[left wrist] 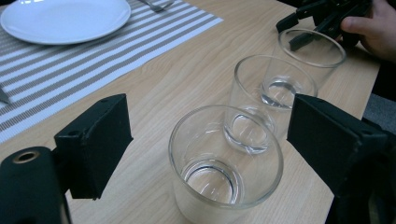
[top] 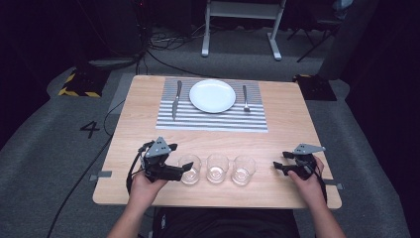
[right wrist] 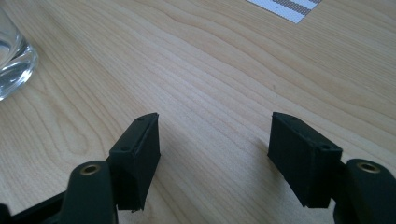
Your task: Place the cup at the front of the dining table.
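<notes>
Three clear empty glasses stand in a row near the table's front edge: left glass [top: 190, 169], middle glass [top: 217, 167], right glass [top: 243, 169]. My left gripper [top: 184, 168] lies level just left of the row, pointing along it. In the left gripper view its jaws stand apart on either side of the left glass [left wrist: 219, 186], the left pad clear of it, the right pad close to its rim. Behind it are the middle glass [left wrist: 266, 93] and the right glass [left wrist: 313, 49]. My right gripper [top: 277, 166] rests open to the right of the row, nothing between its jaws [right wrist: 215, 140].
A white plate [top: 212, 95] sits on a striped placemat [top: 213, 121] at the far side, with a knife [top: 176, 99] left of it and a fork [top: 245, 97] right. Bare wooden table [top: 297, 124] lies between mat and glasses. The right glass's base [right wrist: 11, 51] shows at the right gripper view's left edge.
</notes>
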`<state>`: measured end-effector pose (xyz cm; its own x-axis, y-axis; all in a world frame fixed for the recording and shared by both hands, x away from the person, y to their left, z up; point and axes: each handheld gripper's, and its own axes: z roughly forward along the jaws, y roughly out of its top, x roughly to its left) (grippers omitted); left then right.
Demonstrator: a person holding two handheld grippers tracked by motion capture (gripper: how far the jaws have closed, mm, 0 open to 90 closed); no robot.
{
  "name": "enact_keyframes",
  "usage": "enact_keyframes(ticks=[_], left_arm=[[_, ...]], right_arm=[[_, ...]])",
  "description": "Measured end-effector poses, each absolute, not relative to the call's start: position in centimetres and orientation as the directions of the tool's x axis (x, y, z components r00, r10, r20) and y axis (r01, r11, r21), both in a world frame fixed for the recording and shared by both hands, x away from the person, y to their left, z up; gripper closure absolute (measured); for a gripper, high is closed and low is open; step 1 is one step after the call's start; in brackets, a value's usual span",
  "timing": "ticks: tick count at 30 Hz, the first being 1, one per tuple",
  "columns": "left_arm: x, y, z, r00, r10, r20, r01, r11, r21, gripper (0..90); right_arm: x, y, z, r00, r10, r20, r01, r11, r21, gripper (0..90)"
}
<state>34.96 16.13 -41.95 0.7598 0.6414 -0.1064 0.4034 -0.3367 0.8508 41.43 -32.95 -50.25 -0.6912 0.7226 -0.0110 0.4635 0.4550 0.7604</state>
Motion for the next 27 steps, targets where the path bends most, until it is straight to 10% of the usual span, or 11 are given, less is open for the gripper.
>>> enact_keyframes(ticks=[27], left_arm=[[35.9, 13.5, -46.3, 0.774, 0.621, -0.128, 0.496, -0.467, 0.732, 14.8]], right_arm=[[41.4, -32.9, -50.3, -0.691, 0.723, -0.011, 0.464, 0.455, 0.761, 34.2]])
